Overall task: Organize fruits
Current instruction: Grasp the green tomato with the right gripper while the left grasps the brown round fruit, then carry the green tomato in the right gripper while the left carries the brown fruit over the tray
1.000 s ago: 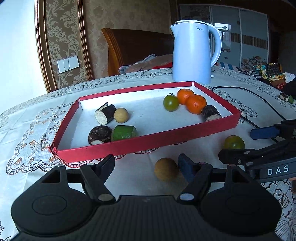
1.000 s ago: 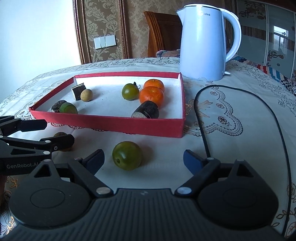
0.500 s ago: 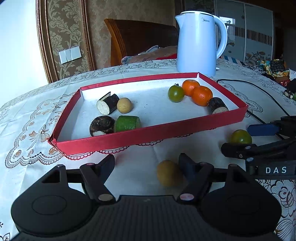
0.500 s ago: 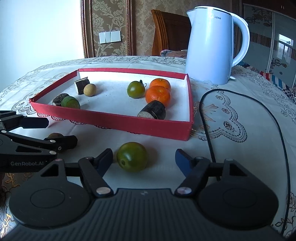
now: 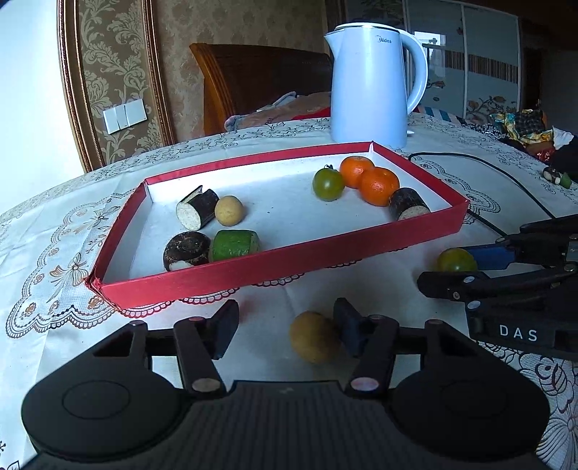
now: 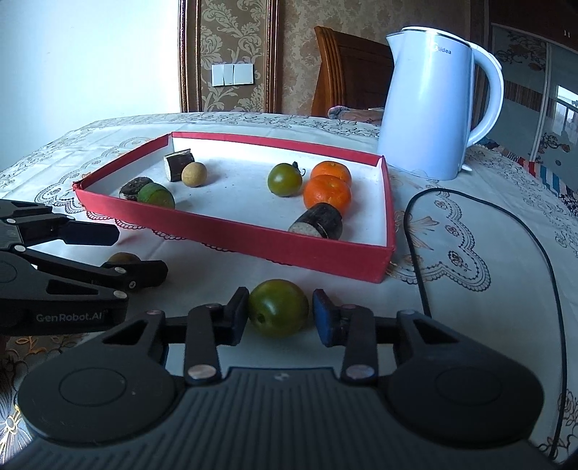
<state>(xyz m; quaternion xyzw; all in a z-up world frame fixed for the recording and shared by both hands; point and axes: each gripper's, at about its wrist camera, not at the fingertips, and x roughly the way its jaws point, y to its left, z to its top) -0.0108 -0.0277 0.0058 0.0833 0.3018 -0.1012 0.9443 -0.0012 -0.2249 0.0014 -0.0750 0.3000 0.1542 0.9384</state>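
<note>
Our right claw (image 6: pixel 278 318) is squeezed on the green tomato (image 6: pixel 277 307) on the bench (image 6: pixel 469 231). Our left claw (image 5: pixel 285 330) is closing; the yellow fruit (image 5: pixel 313 337) touches one pad only. The red tray (image 5: pixel 274 267) sits at twelve o'clock.

Damask wallpaper (image 6: pixel 231 32) behind; wooden chair (image 5: pixel 260 79); lace tablecloth (image 6: pixel 469 224); daylight from left.

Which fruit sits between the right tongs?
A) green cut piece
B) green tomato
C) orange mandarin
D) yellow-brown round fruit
B: in the right wrist view the green tomato lies on the tablecloth between the right tongs, in front of the red tray; the left finger touches it, and the other side shows a thin gap.
</note>
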